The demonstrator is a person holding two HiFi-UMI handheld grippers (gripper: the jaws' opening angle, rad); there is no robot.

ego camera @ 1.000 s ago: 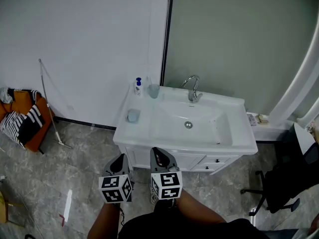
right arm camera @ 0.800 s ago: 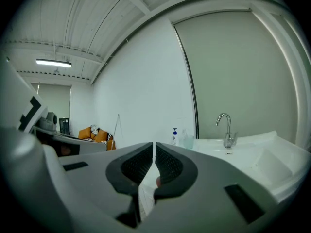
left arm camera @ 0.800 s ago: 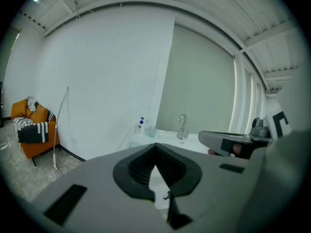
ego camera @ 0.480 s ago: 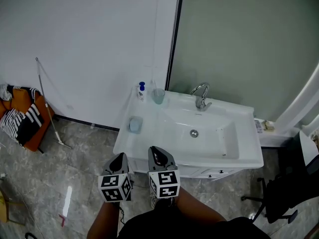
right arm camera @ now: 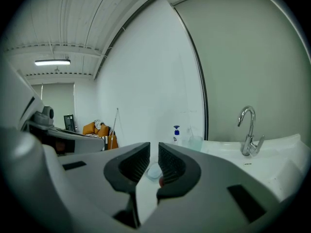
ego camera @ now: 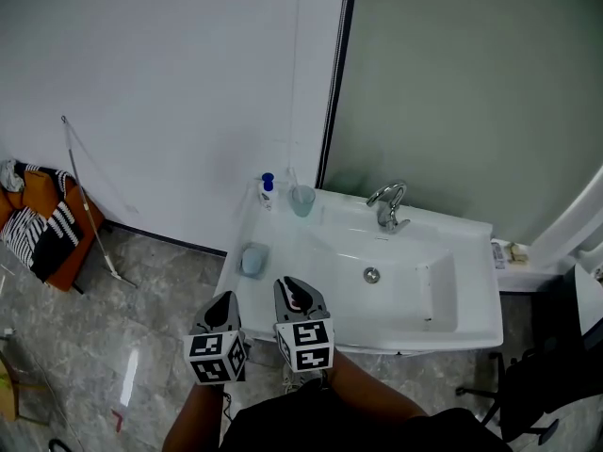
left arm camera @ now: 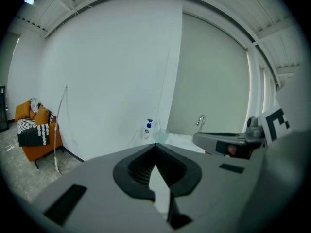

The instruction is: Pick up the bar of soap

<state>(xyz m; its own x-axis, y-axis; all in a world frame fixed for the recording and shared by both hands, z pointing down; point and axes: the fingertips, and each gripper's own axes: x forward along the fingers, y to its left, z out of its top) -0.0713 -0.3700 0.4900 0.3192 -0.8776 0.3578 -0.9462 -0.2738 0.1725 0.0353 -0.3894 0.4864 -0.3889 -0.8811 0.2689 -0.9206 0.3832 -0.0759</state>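
I can't read a single word, brand name or number anywhere here. The closest things to signs are the black-and-white square markers on the marker cube of the left gripper and on the matching cube of the right gripper. These are block patterns only, with no letters or digits. Ahead of the right gripper and slightly to its left, at the back corner of the washbasin, the pump bottle carries a label with a blue patch, too small for me to read. A small dark mark sits on the basin just in front of the tap, and I can't read that either.
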